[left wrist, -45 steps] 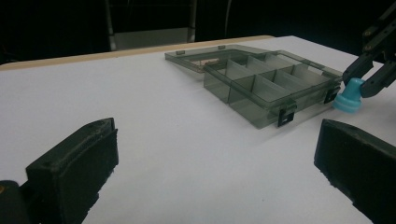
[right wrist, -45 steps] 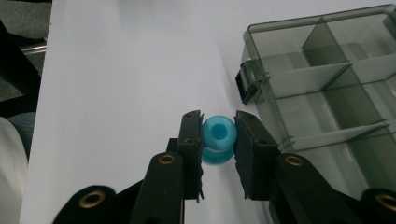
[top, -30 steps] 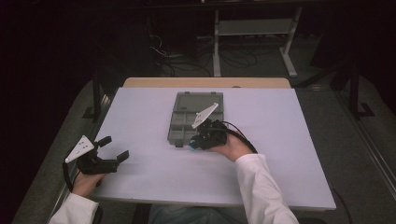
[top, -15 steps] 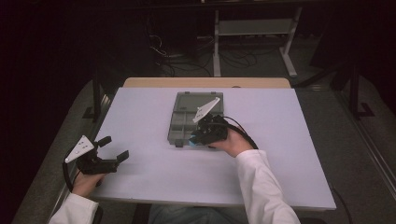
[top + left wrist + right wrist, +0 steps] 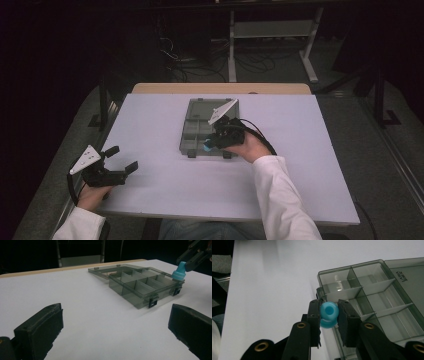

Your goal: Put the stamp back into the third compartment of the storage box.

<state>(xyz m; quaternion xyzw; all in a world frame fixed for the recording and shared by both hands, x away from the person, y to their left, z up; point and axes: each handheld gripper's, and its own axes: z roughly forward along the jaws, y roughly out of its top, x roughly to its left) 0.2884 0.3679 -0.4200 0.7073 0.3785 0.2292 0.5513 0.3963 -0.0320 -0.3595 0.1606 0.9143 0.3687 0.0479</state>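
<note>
**Blue cap pinched over the near corner of the box**

My right tongs [image 5: 329, 315] are clamped on a small blue cap [image 5: 328, 314]. Both black jaws press its sides, one on each flank, and its round open end faces back up at me in the right gripper view. In the left gripper view the same blue cap [image 5: 179, 273] hangs wide end down from those jaws, right at the top edge of the box's near corner; whether it touches the rim I cannot tell.

Just beyond and beneath the pinched cap lies the clear grey compartment box [image 5: 372, 297], its lid swung open and lying flat past the far side. Thin dividers split it into several cells, and the ones I can see hold nothing. Two dark latches sit on the front wall nearest me, seen in the left gripper view on the compartment box [image 5: 140, 287].

My left tongs [image 5: 111, 167] rest near the table's front edge on my left, well apart from the box, jaws spread wide with only bare tabletop between them. They point across the white table [image 5: 150, 130] towards the box.

Farther off, past the table's wooden back edge, the room is dark; a pale metal stand [image 5: 272, 30] and loose cables [image 5: 185, 60] lie on the floor there.
</note>
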